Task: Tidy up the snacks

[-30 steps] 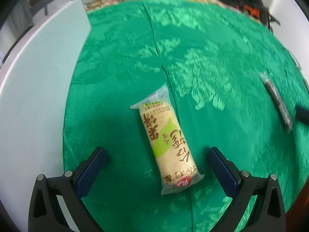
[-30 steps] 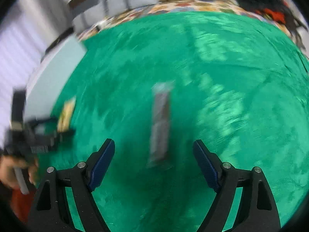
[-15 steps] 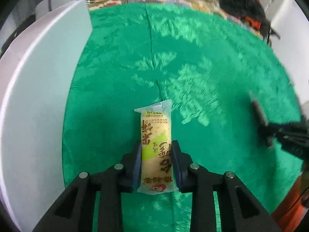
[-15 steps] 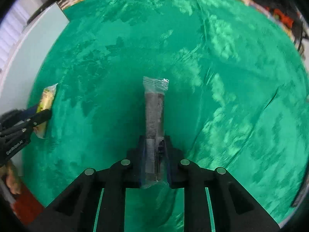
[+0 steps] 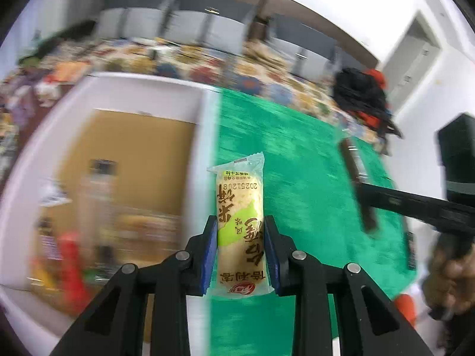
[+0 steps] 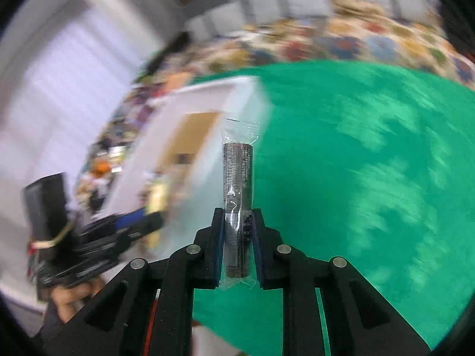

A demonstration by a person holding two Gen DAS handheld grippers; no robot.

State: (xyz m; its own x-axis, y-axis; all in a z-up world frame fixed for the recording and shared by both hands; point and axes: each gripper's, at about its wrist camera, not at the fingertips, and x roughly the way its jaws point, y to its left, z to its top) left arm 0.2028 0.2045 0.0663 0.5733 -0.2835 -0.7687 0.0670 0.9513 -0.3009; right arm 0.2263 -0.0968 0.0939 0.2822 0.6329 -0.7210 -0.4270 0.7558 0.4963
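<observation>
Two close wrist views, downward over shared green cloth (image 5: 297,184).

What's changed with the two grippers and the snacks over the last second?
Both jaws closed on snacks that lay on the green cloth and lifted them: the left gripper took the rice cracker pack, the right gripper the dark stick pack. The white box came into view. The cloth is unchanged.

Left gripper (image 5: 240,250) clamped on rice cracker pack (image 5: 240,225), above green cloth (image 5: 297,178). White box (image 5: 204,136) left, blurry items inside. Right gripper (image 5: 363,198) far right, holding dark stick snack (image 5: 354,163).
</observation>
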